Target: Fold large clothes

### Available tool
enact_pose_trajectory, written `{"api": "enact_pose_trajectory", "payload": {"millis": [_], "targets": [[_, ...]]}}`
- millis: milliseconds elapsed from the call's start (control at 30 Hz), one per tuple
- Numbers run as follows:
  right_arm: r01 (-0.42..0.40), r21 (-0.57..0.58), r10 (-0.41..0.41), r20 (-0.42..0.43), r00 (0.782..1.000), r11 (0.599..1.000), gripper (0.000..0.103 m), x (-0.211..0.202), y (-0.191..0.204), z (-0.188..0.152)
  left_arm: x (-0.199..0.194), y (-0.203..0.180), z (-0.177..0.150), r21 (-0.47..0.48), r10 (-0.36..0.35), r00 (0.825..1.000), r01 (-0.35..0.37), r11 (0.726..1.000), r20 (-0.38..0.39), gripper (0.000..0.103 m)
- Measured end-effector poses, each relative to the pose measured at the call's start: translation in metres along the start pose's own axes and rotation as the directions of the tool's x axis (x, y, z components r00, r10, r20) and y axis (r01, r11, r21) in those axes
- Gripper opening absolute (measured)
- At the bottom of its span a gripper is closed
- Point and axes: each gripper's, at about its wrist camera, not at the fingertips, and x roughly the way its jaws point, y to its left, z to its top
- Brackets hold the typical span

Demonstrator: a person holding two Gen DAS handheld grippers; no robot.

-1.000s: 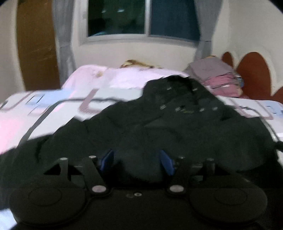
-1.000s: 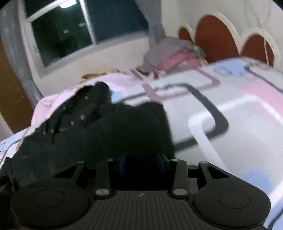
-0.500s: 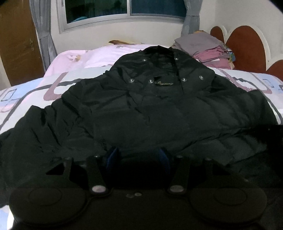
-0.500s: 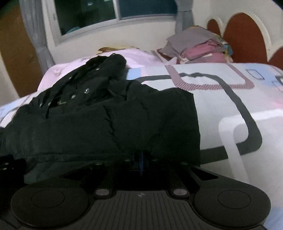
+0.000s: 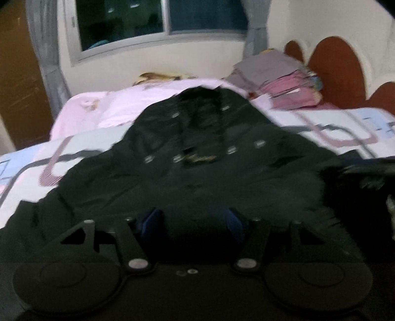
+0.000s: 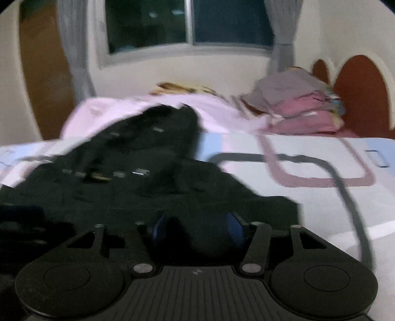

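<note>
Black jacket [image 5: 197, 168] lies spread on the patterned bed [image 5: 29, 163], filling the middle of both views. Left gripper [image 5: 192, 222] has just been opening, jacket cloth between its jaws. Right gripper [image 6: 197, 227] has just opened too, over the jacket's right edge.

folded clothes stack [image 6: 298, 106] on the patterned bedspread [image 6: 308, 158], beneath a window [image 5: 160, 22].

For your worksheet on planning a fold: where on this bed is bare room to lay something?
Free: patterned bedsheet between black padded jacket and folded clothes stack. Free too: sheet left of the jacket. Crowded: the middle, under the jacket.
</note>
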Motion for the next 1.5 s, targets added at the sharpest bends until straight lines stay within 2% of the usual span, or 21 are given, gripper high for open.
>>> {"api": "enact_pose_trajectory", "payload": {"millis": [33, 67, 133, 400, 433, 467, 567, 700, 833, 900, 1000, 1100, 1167, 1233, 1433, 1500], "targets": [[0.031, 0.033, -0.030, -0.021, 0.999, 0.999, 0.026, 0.006, -0.016, 0.000, 0.003, 0.008, -0.004, -0.012, 0.022, 1.000, -0.022, 1.000, -0.010, 0.061], [0.066, 0.048, -0.064, -0.040, 0.997, 0.997, 0.024, 0.012, -0.027, 0.000, 0.006, 0.015, -0.007, -0.020, 0.036, 0.999, -0.036, 0.999, -0.012, 0.061], [0.067, 0.068, -0.061, -0.084, 0.995, 0.995, 0.024, 0.024, -0.045, -0.002, 0.012, 0.024, -0.012, -0.012, 0.056, 0.998, -0.056, 0.998, -0.015, 0.062], [0.082, 0.052, -0.077, -0.095, 0.992, 0.995, 0.024, 0.028, -0.046, -0.005, 0.021, 0.028, -0.010, -0.022, 0.033, 0.998, -0.034, 0.999, -0.046, 0.062], [0.090, 0.043, -0.086, -0.100, 0.991, 0.995, 0.024, 0.023, -0.044, -0.002, 0.017, 0.028, -0.008, -0.019, 0.042, 0.998, -0.043, 0.999, -0.050, 0.062], [0.089, 0.039, -0.085, -0.095, 0.992, 0.995, 0.024, 0.016, -0.043, -0.001, 0.011, 0.027, -0.006, -0.016, 0.048, 0.998, -0.049, 0.999, -0.048, 0.057], [0.074, 0.041, -0.070, -0.077, 0.995, 0.996, 0.024, -0.010, -0.036, -0.006, -0.020, 0.016, -0.009, -0.013, 0.023, 1.000, -0.023, 1.000, 0.015, 0.062], [0.042, 0.049, -0.039, -0.072, 0.997, 0.998, 0.024, -0.038, -0.015, -0.024, -0.041, -0.012, -0.018, 0.015, -0.037, 0.999, 0.037, 0.999, 0.039, 0.069], [0.071, -0.004, -0.071, -0.109, 0.991, 0.998, 0.024, -0.036, 0.001, -0.047, -0.021, -0.026, -0.032, 0.046, -0.045, 0.998, 0.047, 0.998, -0.045, 0.071], [0.077, -0.014, -0.078, -0.104, 0.992, 0.997, 0.024, -0.038, 0.002, -0.054, -0.014, -0.020, -0.039, 0.020, -0.065, 0.997, 0.066, 0.998, -0.052, 0.072], [0.089, -0.031, -0.092, -0.112, 0.989, 0.996, 0.024, -0.046, 0.002, -0.055, -0.023, -0.018, -0.036, 0.033, -0.047, 0.997, 0.049, 0.998, -0.055, 0.067], [0.090, -0.010, -0.090, -0.113, 0.989, 0.996, 0.025, -0.062, -0.007, -0.059, -0.041, -0.006, -0.039, 0.021, -0.020, 1.000, 0.021, 1.000, -0.021, 0.066], [0.085, 0.022, -0.081, -0.163, 0.983, 0.996, 0.024, -0.054, -0.017, -0.069, -0.036, -0.001, -0.044, 0.040, 0.006, 0.999, -0.005, 0.999, -0.046, 0.068], [0.061, 0.088, -0.047, -0.160, 0.986, 0.994, 0.027, -0.050, -0.027, -0.074, -0.029, 0.001, -0.050, 0.040, 0.001, 0.998, 0.001, 0.999, -0.056, 0.070], [0.072, 0.075, -0.058, -0.175, 0.983, 0.995, 0.029, -0.049, -0.026, -0.069, -0.027, -0.002, -0.050, 0.039, 0.025, 0.998, -0.023, 0.999, -0.065, 0.071], [0.075, 0.076, -0.063, -0.152, 0.986, 0.994, 0.029, -0.057, -0.028, -0.063, -0.032, -0.001, -0.047, 0.037, 0.027, 0.998, -0.025, 0.999, -0.063, 0.068]]}}
